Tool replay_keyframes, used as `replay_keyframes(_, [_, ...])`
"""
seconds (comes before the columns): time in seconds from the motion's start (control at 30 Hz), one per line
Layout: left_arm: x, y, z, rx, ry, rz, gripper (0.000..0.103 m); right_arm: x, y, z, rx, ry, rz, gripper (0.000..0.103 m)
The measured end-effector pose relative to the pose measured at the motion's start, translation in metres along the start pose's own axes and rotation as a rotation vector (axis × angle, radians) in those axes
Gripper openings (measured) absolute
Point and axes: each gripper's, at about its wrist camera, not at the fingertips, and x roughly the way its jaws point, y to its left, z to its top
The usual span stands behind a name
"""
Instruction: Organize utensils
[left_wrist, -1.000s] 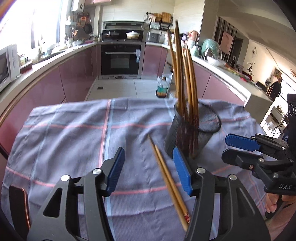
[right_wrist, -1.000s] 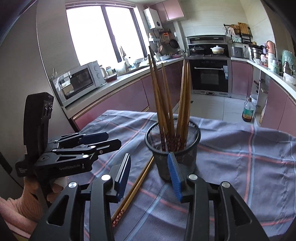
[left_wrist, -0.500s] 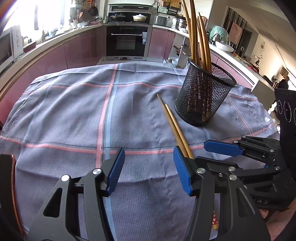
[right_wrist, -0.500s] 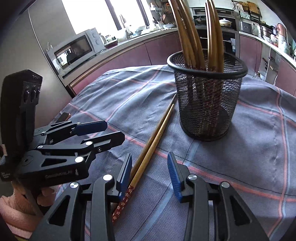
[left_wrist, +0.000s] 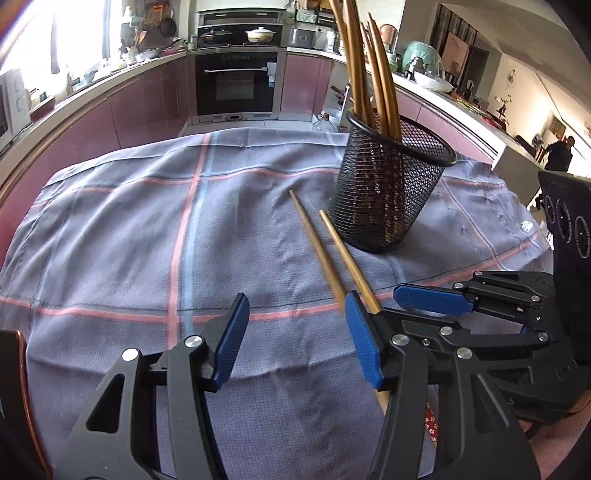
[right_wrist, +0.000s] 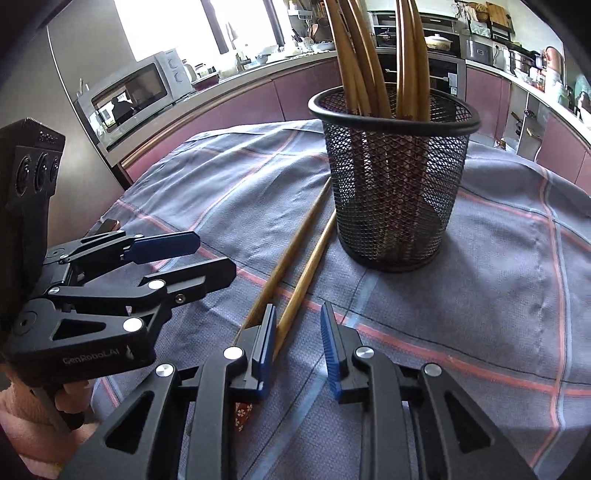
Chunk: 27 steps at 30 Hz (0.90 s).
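Note:
A black mesh cup (left_wrist: 388, 192) holding several wooden chopsticks (left_wrist: 369, 66) stands on the grey checked cloth (left_wrist: 147, 229); it also shows in the right wrist view (right_wrist: 393, 177). Two loose chopsticks (left_wrist: 325, 254) lie side by side on the cloth, in front of the cup (right_wrist: 295, 273). My left gripper (left_wrist: 295, 343) is open and empty, its right finger beside the loose pair. My right gripper (right_wrist: 297, 339) is open, low over the cloth, with one loose chopstick running between its fingers; it shows from the side in the left wrist view (left_wrist: 436, 306).
The table sits in a kitchen with pink cabinets, an oven (left_wrist: 236, 81) behind and a microwave (right_wrist: 136, 88) on the left counter. The cloth's near edge lies just below both grippers. The left gripper (right_wrist: 166, 254) shows in the right wrist view.
Both grippers have lowered and moved in toward the near ends of the two loose chopsticks. The right gripper's fingers now straddle one chopstick. The cup has not moved.

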Motion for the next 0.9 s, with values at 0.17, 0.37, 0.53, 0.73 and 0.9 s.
replay_keyframes(0.17, [0.017,-0.010,0.012,0.031,0.032,-0.001,0.046,-0.002,-0.005,0.000,0.016,-0.002,0.002,0.022])
replay_keyframes(0.37, [0.037,-0.015,0.020,0.041,0.083,-0.013,0.035,-0.003,-0.009,-0.001,0.020,-0.003,0.007,0.022])
replay_keyframes(0.53, [0.036,-0.016,0.017,0.030,0.092,-0.052,0.014,-0.003,-0.012,-0.001,0.020,-0.003,0.013,0.022])
replay_keyframes(0.73, [0.027,-0.012,0.003,-0.013,0.097,-0.066,0.010,-0.006,-0.016,-0.003,0.021,-0.002,0.026,0.022])
replay_keyframes(0.9, [0.016,-0.006,-0.013,-0.052,0.101,-0.084,0.010,-0.008,-0.015,-0.005,0.019,0.003,0.041,0.022])
